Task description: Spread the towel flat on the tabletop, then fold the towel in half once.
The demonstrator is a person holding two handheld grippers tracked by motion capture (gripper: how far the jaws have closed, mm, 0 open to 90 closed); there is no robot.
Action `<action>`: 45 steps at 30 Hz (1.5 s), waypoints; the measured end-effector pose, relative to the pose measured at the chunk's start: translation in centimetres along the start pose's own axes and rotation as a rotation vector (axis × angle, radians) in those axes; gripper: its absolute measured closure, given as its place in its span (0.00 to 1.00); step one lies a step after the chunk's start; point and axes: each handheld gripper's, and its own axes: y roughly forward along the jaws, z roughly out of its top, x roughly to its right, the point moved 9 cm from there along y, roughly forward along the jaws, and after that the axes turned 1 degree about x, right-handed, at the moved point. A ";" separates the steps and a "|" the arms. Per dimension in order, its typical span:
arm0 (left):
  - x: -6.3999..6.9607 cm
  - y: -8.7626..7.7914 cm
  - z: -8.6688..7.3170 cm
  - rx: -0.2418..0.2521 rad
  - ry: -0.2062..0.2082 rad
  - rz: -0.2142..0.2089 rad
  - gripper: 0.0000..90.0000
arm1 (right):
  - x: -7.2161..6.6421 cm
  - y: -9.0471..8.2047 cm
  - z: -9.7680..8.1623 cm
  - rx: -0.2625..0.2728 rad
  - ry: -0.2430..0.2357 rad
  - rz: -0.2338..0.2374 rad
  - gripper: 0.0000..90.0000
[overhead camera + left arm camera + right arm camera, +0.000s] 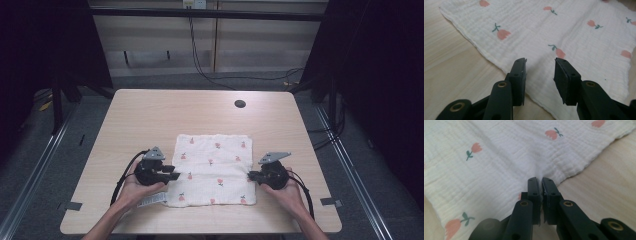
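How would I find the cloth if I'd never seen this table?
Look at the pale wooden table, then at its near half, between the person's two hands. The cloth lies flat there: white, crinkly, dotted with little pink tulips on green stems, unlike the bare wood and black tongs beside it.

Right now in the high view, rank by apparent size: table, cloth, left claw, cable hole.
1. table
2. cloth
3. left claw, though nearer the camera
4. cable hole

Lab: curtained, railed table (150,110)
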 end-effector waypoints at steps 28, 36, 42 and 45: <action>0.9 -1.7 -1.3 -0.014 -0.094 -0.027 0.48 | -0.9 -2.9 0.3 0.094 0.067 0.066 0.59; -1.4 -2.3 -0.1 0.020 -0.106 0.095 0.39 | 0.2 -2.8 2.2 0.103 0.095 0.085 0.52; -2.0 -2.7 2.1 0.064 -0.100 0.041 0.43 | 1.9 -3.3 3.3 0.138 0.128 0.058 0.48; -2.6 -2.0 2.8 0.067 -0.126 0.020 0.46 | 3.3 -3.2 4.0 0.163 0.146 0.028 0.46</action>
